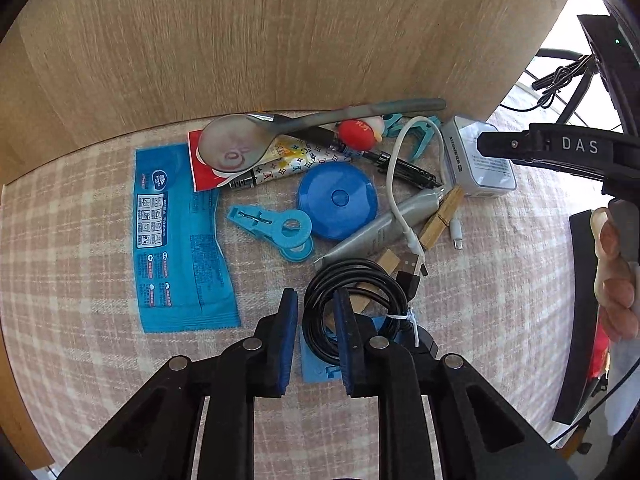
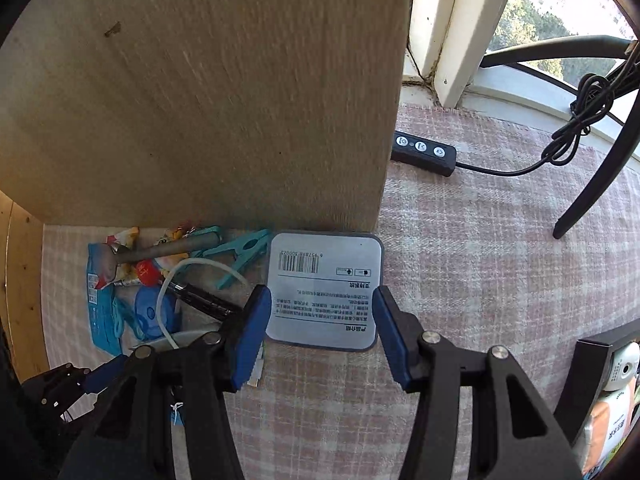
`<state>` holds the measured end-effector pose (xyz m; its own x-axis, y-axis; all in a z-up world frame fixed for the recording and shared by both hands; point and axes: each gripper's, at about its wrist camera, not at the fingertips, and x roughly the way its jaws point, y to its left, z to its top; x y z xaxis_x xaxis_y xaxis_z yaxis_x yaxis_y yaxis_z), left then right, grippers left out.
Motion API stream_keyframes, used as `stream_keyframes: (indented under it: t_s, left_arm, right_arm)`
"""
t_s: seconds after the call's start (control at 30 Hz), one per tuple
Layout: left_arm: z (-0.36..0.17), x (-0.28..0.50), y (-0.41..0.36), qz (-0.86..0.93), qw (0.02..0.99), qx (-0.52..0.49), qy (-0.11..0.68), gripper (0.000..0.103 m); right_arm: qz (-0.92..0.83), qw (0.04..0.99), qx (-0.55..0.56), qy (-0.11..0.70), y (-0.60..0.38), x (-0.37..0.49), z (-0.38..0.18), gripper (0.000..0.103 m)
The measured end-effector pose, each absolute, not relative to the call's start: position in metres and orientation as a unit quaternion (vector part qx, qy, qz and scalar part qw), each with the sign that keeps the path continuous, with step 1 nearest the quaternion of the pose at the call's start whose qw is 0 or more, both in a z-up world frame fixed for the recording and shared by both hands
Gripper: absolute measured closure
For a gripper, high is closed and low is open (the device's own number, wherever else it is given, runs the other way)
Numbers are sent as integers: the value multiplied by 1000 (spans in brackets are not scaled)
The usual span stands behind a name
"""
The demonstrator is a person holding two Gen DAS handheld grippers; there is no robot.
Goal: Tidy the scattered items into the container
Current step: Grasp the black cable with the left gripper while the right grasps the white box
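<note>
My left gripper (image 1: 316, 332) has its blue pads on either side of one strand of a coiled black cable (image 1: 356, 304); they look closed on it. Scattered past it lie a blue wipes packet (image 1: 176, 240), blue peg (image 1: 272, 228), blue tape measure (image 1: 338, 200), grey tube (image 1: 384, 228), wooden peg (image 1: 440, 216), white USB cable (image 1: 400, 184), spoon (image 1: 248, 140) and a small grey box (image 1: 476, 160). My right gripper (image 2: 320, 328) is open around that grey box (image 2: 326, 288), its pads (image 2: 256, 332) beside the box's edges. The black container edge (image 1: 576, 320) shows at right.
A wooden board (image 1: 260, 40) stands upright behind the pile, on the pink plaid cloth (image 1: 80, 240). In the right wrist view, a black controller with buttons (image 2: 424, 152) and its cord lie beyond the board. A black stand leg (image 2: 592, 184) rests at right. The container corner (image 2: 600, 384) is at lower right.
</note>
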<state>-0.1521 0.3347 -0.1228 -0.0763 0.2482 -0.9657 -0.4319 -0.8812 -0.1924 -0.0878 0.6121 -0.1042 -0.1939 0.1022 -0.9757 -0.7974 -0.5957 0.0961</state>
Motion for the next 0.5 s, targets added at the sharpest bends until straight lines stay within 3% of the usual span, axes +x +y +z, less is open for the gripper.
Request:
stream_keyframes:
  t_s: [0.2, 0.5]
  left_arm:
    - [-122, -156, 335, 727, 240, -640, 69, 88]
    - [-119, -172, 311, 720, 240, -649, 49, 88]
  right_arm:
    - [700, 331, -558, 297, 610, -105, -110, 35]
    - [683, 349, -585, 264, 614, -119, -120, 32]
